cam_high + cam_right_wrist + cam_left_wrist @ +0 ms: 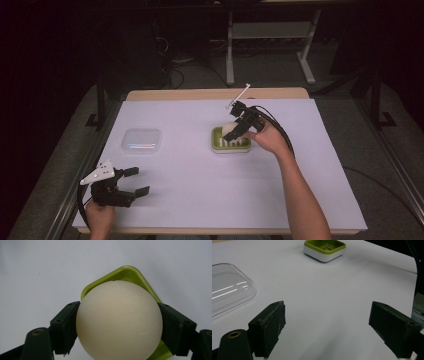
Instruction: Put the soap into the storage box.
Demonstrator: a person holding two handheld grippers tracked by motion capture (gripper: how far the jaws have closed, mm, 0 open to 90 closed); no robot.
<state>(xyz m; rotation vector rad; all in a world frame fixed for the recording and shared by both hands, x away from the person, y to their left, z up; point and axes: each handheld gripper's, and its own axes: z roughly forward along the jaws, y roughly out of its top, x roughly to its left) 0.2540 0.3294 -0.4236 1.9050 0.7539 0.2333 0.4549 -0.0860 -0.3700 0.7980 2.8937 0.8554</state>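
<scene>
A cream-white round soap (119,320) is clamped between the jaws of my right gripper (234,131), which is shut on it just above a green and white soap dish (230,140) at the table's middle. In the right gripper view the dish's green rim (127,271) shows behind the soap (230,128). My left gripper (136,180) rests open near the front left of the table, nothing between its fingers (269,325). From the left gripper view the dish (324,249) lies far ahead.
A clear plastic lid (141,141) lies on the white table cover (190,190) at the left, also seen as a clear plastic lid (229,290) in the left gripper view. Cables trail from the right gripper. Dark floor and a desk frame (270,40) lie beyond the table.
</scene>
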